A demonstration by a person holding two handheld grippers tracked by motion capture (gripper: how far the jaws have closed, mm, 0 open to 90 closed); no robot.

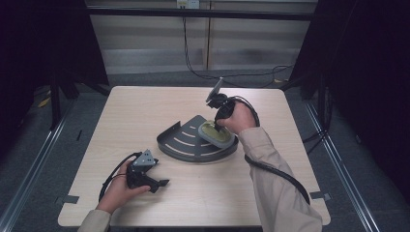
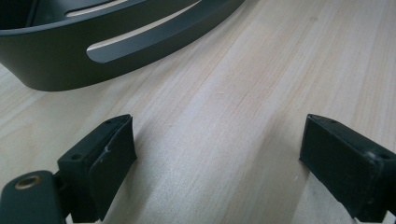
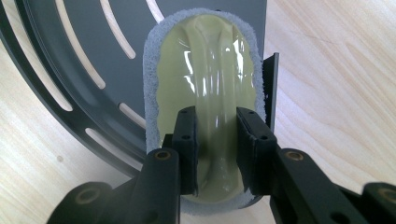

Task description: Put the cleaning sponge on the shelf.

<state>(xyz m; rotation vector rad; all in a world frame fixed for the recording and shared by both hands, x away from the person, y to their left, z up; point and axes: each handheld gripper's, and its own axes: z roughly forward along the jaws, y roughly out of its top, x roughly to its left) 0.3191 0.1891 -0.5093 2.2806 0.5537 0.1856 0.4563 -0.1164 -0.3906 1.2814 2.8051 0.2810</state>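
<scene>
The right gripper (image 3: 215, 140) is pinching the raised, glossy yellow-green handle ridge of an oval scrubbing pad with a grey foam rim (image 3: 205, 70), one black pad on each side of the ridge. In the high view this gripper (image 1: 220, 124) points steeply down, with its grey three-cornered plate tilted up behind it. The right hand (image 1: 238, 118) wraps its body from the near side, the wrist bent downward, and a beige-sleeved forearm runs back toward the bottom edge. The scrubbing pad (image 1: 216, 134) sits directly under the jaws, lying on the right part of a dark grey, fan-shaped metal rack with curved slots (image 1: 186, 142), close to its straight edge; whether the pad rests fully on the rack or is slightly lifted cannot be told.

The left gripper (image 2: 217, 154) has its jaws spread wide, with only bare light wooden table (image 2: 243, 93) between them. It lies low and nearly level over the table, cupped in the left hand (image 1: 121, 188), pointing right. The rack's curved wall (image 2: 116, 51) lies ahead of its jaws, apart from them.
</scene>
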